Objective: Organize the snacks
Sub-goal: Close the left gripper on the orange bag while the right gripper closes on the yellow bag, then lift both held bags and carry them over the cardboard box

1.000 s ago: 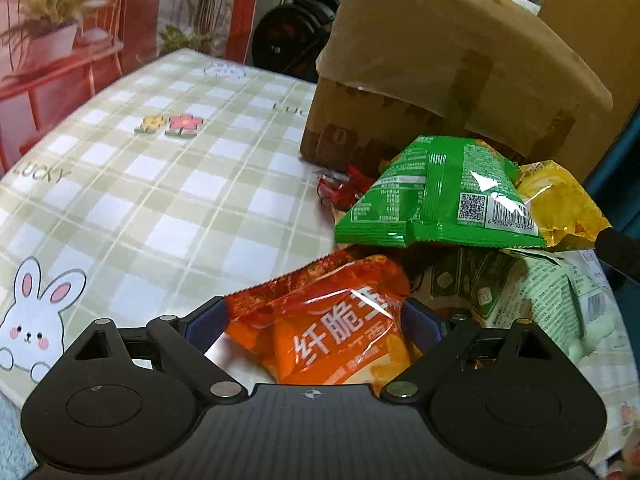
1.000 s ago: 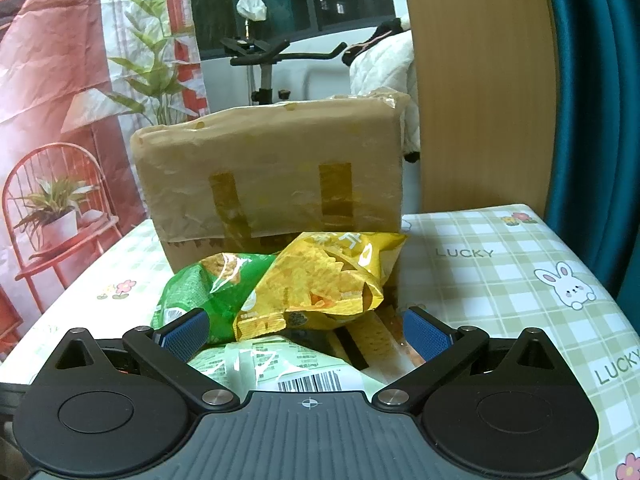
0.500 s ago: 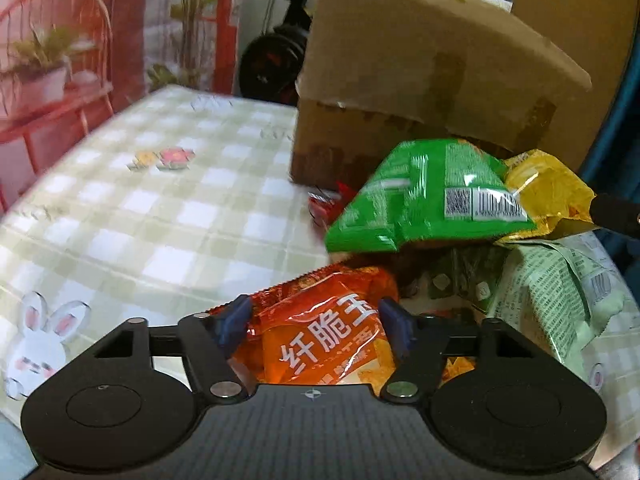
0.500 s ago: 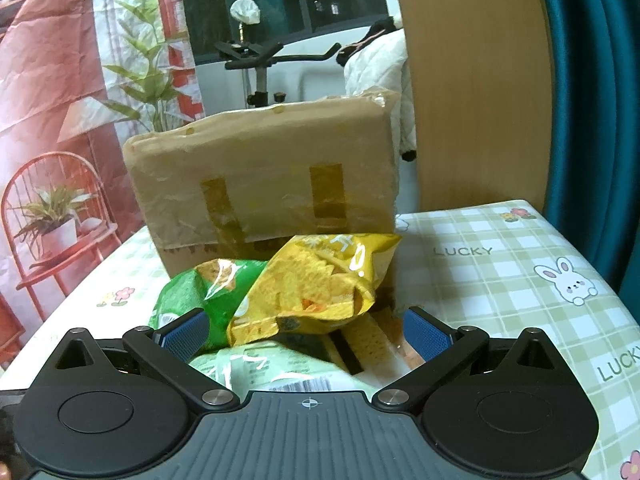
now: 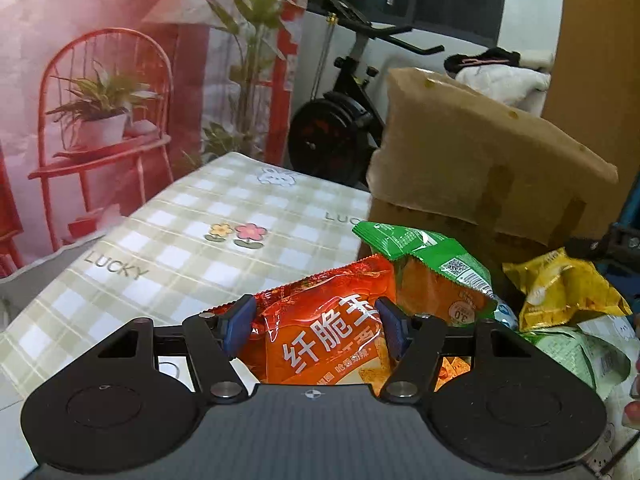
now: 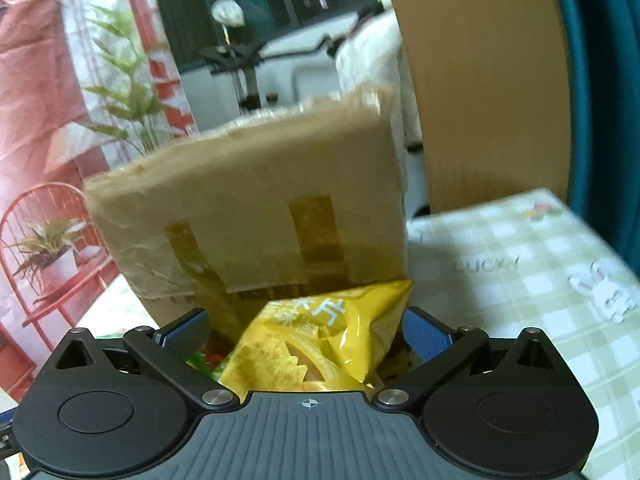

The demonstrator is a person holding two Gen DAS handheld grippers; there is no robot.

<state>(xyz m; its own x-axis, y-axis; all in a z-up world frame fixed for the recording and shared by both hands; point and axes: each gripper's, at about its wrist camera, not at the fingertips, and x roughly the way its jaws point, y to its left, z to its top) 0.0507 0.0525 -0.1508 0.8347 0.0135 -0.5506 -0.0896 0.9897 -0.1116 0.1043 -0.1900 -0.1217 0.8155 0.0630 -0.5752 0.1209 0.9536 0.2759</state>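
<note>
My left gripper (image 5: 314,326) is shut on an orange snack bag (image 5: 328,336) and holds it lifted above the checked tablecloth (image 5: 192,248). Behind it lie a green snack bag (image 5: 424,256), a yellow snack bag (image 5: 560,292) and a pale green bag (image 5: 580,356). In the right wrist view my right gripper (image 6: 306,334) is open, with its blue pads on either side of the yellow snack bag (image 6: 320,344) and not pressing on it. The taped cardboard box (image 6: 256,208) stands just behind; it also shows in the left wrist view (image 5: 480,168).
An exercise bike (image 5: 344,120) stands beyond the table's far edge. A wooden panel (image 6: 488,80) and a teal curtain (image 6: 600,80) are at the right. Bare tablecloth (image 6: 520,280) lies right of the box. A red printed backdrop (image 5: 100,80) is at the left.
My left gripper closed on the orange bag and lifted it. My right gripper moved forward so that the yellow bag lies between its open fingers.
</note>
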